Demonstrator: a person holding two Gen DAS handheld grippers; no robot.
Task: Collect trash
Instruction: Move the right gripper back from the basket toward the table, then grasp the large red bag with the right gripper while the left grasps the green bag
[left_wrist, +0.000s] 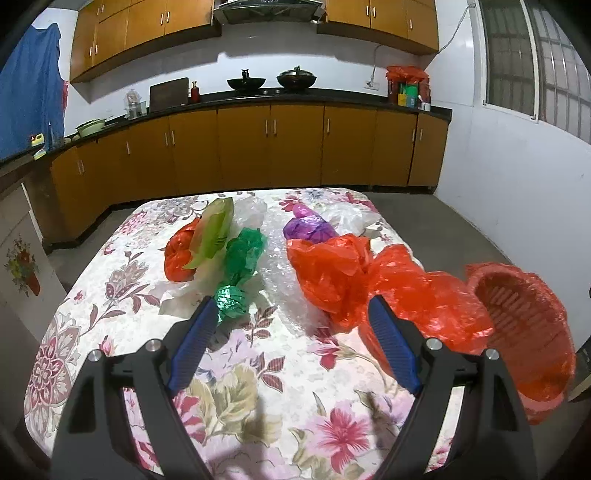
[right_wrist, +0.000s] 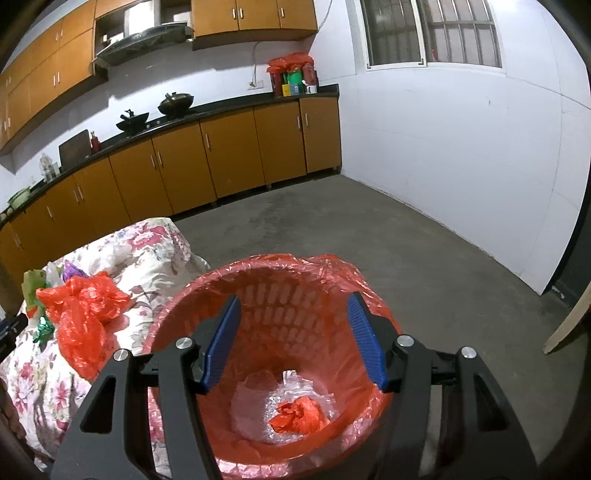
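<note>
A red waste basket lined with a red bag (right_wrist: 280, 306) stands beside the table; it also shows in the left wrist view (left_wrist: 517, 325). Inside lie a crumpled red scrap (right_wrist: 299, 415) and clear bubble wrap (right_wrist: 258, 398). My right gripper (right_wrist: 293, 339) is open and empty above the basket's mouth. My left gripper (left_wrist: 293, 332) is open and empty above the floral table (left_wrist: 258, 387). On the table lie a green foil wad (left_wrist: 232, 299), a green bag (left_wrist: 245, 251), a red bag (left_wrist: 332, 273), a purple foil wad (left_wrist: 310, 229), a red ball (left_wrist: 179, 254) and a yellow-green wrapper (left_wrist: 212, 232).
Clear bubble wrap (left_wrist: 284, 280) and white plastic (left_wrist: 251, 210) lie among the trash. Orange kitchen cabinets (left_wrist: 258, 144) line the far wall under a black counter with woks. Grey floor (right_wrist: 369, 229) lies right of the table.
</note>
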